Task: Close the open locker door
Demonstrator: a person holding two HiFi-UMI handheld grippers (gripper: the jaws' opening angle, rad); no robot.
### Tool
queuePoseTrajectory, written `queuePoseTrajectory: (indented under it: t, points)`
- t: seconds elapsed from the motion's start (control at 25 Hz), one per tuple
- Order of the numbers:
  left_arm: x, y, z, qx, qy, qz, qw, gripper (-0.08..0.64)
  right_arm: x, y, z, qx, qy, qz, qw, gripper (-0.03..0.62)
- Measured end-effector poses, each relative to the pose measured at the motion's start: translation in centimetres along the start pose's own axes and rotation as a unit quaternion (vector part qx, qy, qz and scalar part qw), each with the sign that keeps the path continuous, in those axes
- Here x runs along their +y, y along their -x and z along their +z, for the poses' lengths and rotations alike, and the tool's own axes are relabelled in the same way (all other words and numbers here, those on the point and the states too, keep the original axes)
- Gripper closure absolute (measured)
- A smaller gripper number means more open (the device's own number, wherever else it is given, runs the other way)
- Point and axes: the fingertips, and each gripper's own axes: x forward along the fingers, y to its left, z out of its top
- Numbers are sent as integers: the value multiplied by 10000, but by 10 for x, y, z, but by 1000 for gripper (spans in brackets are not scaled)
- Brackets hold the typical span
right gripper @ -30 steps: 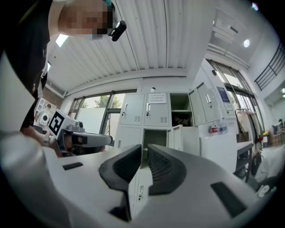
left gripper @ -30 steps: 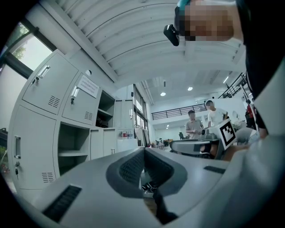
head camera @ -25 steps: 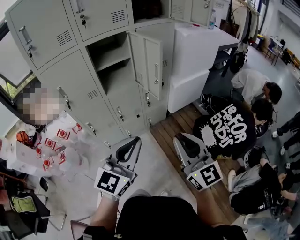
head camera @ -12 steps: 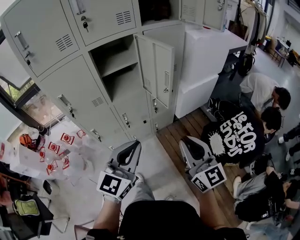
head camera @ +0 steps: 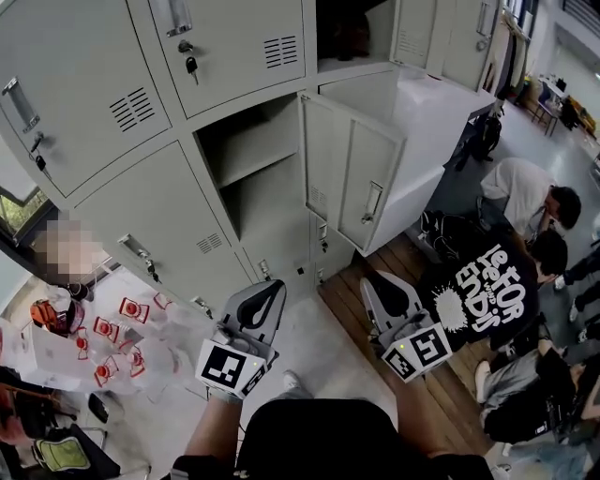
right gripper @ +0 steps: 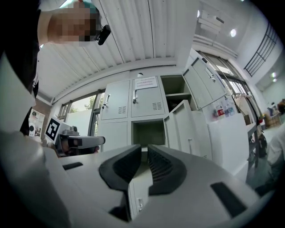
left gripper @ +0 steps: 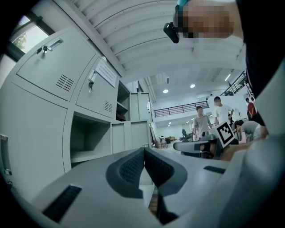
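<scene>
A wall of grey lockers fills the head view. One middle compartment [head camera: 246, 178] stands open, with a shelf inside. Its door [head camera: 361, 178] is swung out to the right, handle facing me. My left gripper [head camera: 274, 284] is shut and empty, below the open compartment and well short of it. The right gripper [head camera: 368, 280] is also shut and empty, below the door's lower edge and apart from it. In the right gripper view the open door [right gripper: 180, 122] shows just past that gripper [right gripper: 144, 148]. The left gripper [left gripper: 144, 150] looks towards the open compartment [left gripper: 89, 138].
A white block [head camera: 436, 112] stands right behind the open door. Several people [head camera: 497, 281] crouch on the floor at the right. Bags and red-marked packets [head camera: 112, 328] lie at the lower left. Another compartment [head camera: 352, 28] is open higher up.
The lockers and the open door have grown larger and come nearer as I stepped closer. Both grippers stay shut and in much the same place in the view.
</scene>
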Motion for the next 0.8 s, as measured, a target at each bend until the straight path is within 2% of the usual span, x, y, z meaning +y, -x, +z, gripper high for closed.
queuePoseTrajectory:
  t: [0.2, 0.36, 0.48, 0.6, 0.8]
  points:
    - [52, -7, -12, 39, 126, -147, 9998, 537, 10, -49, -10, 37, 81, -116, 9999, 535]
    - [74, -14, -20, 95, 179, -349, 9992, 537, 13, -73, -15, 71, 99, -240, 9996, 535]
    - [82, -25, -15, -88, 213, -477, 9986, 537, 12, -83, -18, 132, 154, -308, 9993, 535]
    - [85, -36, -18, -69, 256, -540, 9982, 537, 6, -85, -18, 202, 224, -363, 9989, 535]
    - [74, -67, -20, -120, 366, -615, 9974, 537, -27, -73, -10, 198, 283, -535, 9980, 535]
